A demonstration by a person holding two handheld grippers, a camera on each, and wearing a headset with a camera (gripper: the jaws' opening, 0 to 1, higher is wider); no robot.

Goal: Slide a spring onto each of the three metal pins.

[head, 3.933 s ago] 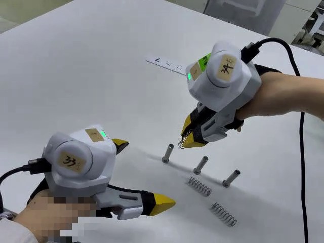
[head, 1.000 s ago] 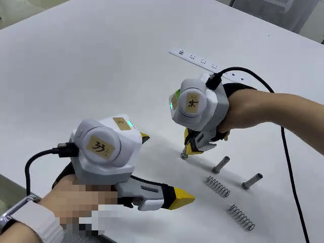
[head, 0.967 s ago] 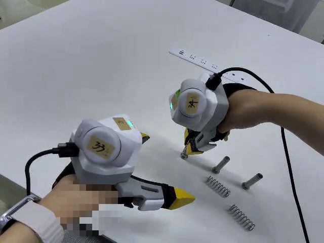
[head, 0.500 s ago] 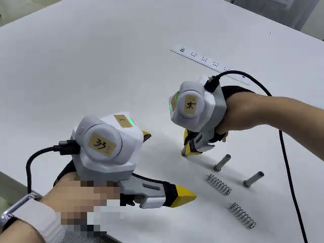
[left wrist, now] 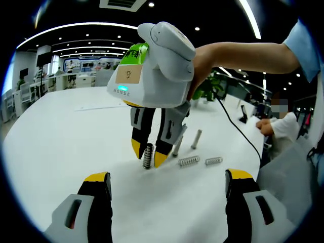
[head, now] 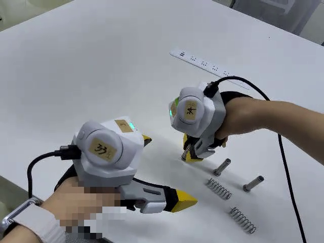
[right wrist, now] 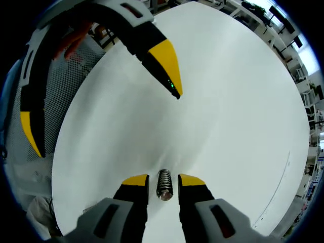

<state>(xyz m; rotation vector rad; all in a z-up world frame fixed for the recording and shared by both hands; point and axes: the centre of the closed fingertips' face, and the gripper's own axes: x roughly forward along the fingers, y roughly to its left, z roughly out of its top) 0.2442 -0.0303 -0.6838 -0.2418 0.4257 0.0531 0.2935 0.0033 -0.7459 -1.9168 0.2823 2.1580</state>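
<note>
Spring (right wrist: 164, 188) between right gripper (right wrist: 164, 179) fingers, left gripper (head: 167, 170) labelled "33"

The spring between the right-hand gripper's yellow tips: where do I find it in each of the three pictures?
Head view: the spring is right of centre, under the right gripper, between its tips.
Left gripper view: the spring stands upright, just left of centre.
Right gripper view: the spring is at bottom centre, seen end-on.
Shared landmark: the yellow tips flanking it.
</note>
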